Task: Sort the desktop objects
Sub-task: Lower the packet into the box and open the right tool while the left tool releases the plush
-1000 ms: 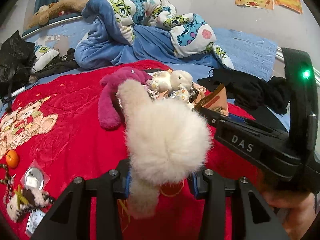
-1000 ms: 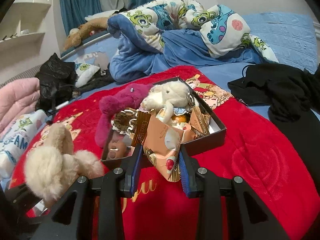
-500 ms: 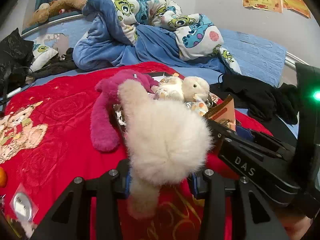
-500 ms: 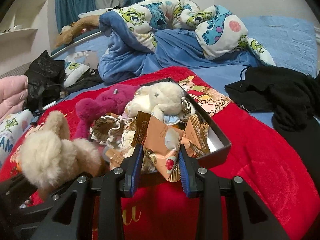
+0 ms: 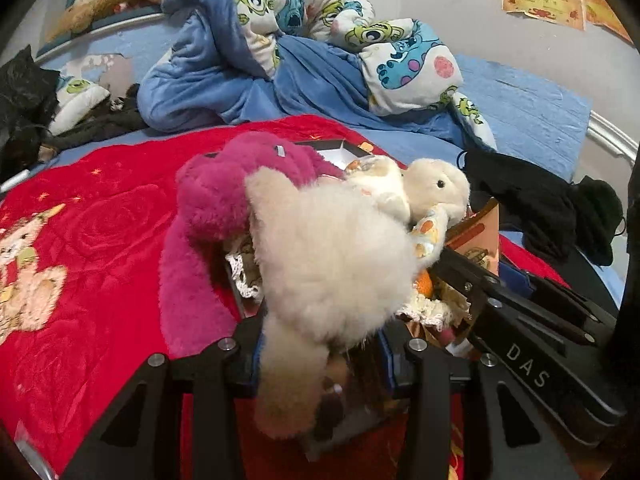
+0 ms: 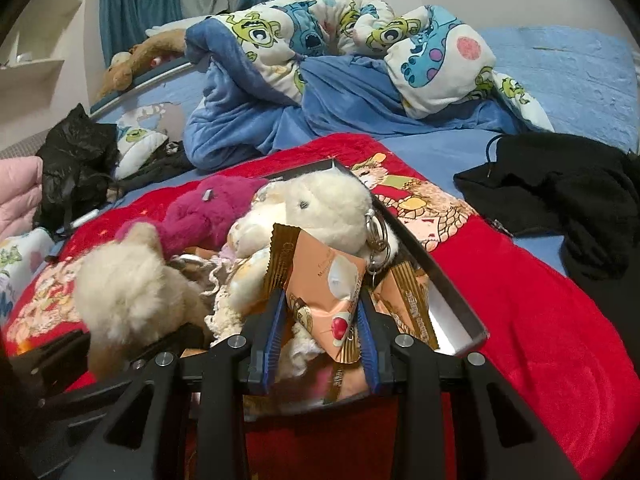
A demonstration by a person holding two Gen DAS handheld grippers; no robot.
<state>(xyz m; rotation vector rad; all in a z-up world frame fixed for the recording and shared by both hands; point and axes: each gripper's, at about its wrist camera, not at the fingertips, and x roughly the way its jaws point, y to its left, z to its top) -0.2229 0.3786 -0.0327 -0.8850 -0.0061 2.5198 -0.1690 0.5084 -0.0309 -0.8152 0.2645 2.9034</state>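
My left gripper [image 5: 320, 354] is shut on a fluffy beige plush toy [image 5: 332, 264] and holds it over the near end of a black box [image 6: 444, 280] on the red blanket. The plush also shows in the right wrist view [image 6: 128, 292]. My right gripper [image 6: 322, 316] is shut on a peach snack packet [image 6: 324, 288] above the same box. The box holds a cream plush bear [image 6: 316, 208] with a key ring, more snack packets [image 6: 408, 300] and lace pieces. A magenta plush [image 5: 208, 216] lies across the box's left side.
The red blanket [image 5: 92, 240] covers the bed's near part. A crumpled blue cartoon quilt [image 6: 320, 72] lies behind. Black clothing [image 6: 560, 204] lies to the right and a black bag [image 6: 76, 168] to the left. The right gripper's body [image 5: 532, 364] crosses the left wrist view.
Both grippers have moved forward toward the box. The beige plush now hangs over the box's near end, and the snack packet is right above the box contents.
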